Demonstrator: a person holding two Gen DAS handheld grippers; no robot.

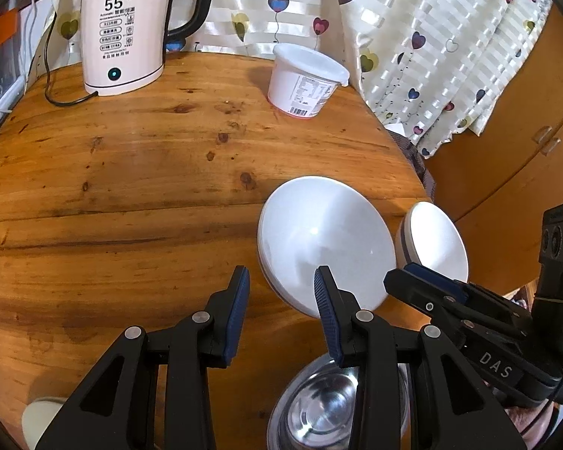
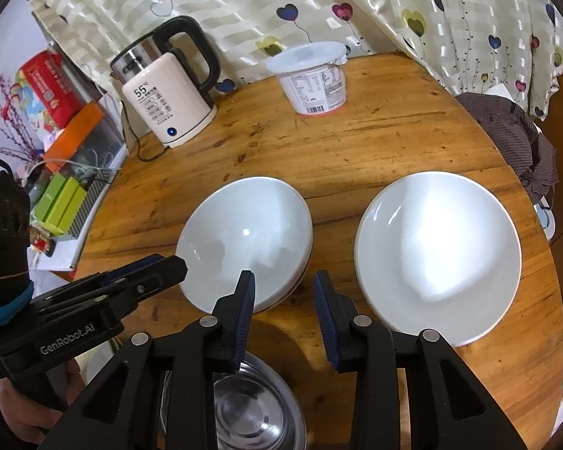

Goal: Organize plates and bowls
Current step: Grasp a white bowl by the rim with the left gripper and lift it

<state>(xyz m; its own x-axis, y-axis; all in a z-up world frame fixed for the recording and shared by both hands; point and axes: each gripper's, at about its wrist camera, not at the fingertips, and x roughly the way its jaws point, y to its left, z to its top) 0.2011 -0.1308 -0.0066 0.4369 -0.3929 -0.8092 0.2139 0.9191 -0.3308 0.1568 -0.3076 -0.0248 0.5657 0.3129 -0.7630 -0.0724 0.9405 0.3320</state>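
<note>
Both the left gripper (image 1: 281,292) and right gripper (image 2: 283,294) hover with fingers spread, pinching nothing, above a steel bowl (image 2: 244,408) near two white plates (image 2: 244,240) (image 2: 437,255) on the wooden table (image 1: 131,187).

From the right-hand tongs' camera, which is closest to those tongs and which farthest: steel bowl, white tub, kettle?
1. Steel bowl: just under the right tongs, at the table's near edge.
2. White tub: far side of the table, middle.
3. Kettle: far left; roughly as far as the tub, too close to call.
</note>
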